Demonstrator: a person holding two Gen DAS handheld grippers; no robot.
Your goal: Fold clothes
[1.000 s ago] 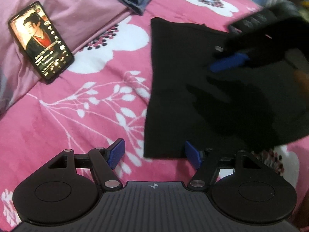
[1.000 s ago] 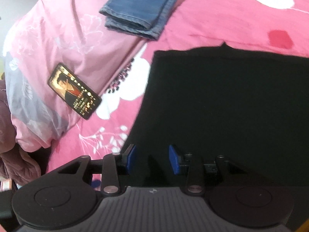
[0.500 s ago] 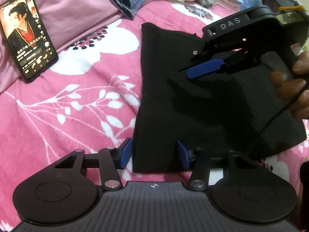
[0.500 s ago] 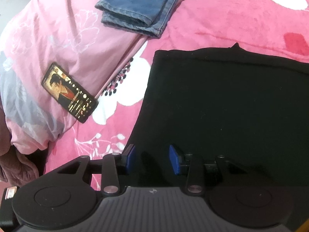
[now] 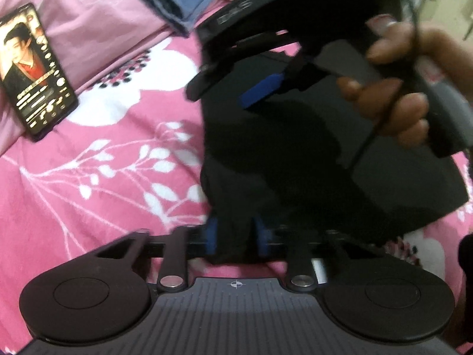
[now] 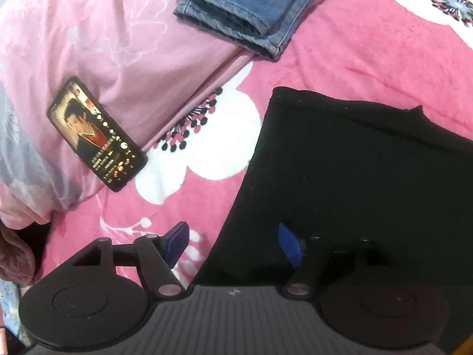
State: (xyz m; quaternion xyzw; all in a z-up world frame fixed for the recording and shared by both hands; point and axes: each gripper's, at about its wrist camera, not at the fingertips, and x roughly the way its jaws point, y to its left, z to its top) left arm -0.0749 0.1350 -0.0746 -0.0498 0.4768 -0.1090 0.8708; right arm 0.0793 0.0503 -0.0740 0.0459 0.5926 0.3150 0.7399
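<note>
Nearest, the left claw is closing on the near corner of the black garment, its blue pads pinching the bunched cloth. Over that garment, which lies flat on the pink flowered bedspread, a hand holds the right claw; its jaws are opening and stand apart, straddling the garment's left edge without pressing it. Further left, a phone with a lit screen rests on the bedspread. Beyond lie folded blue jeans.
</note>
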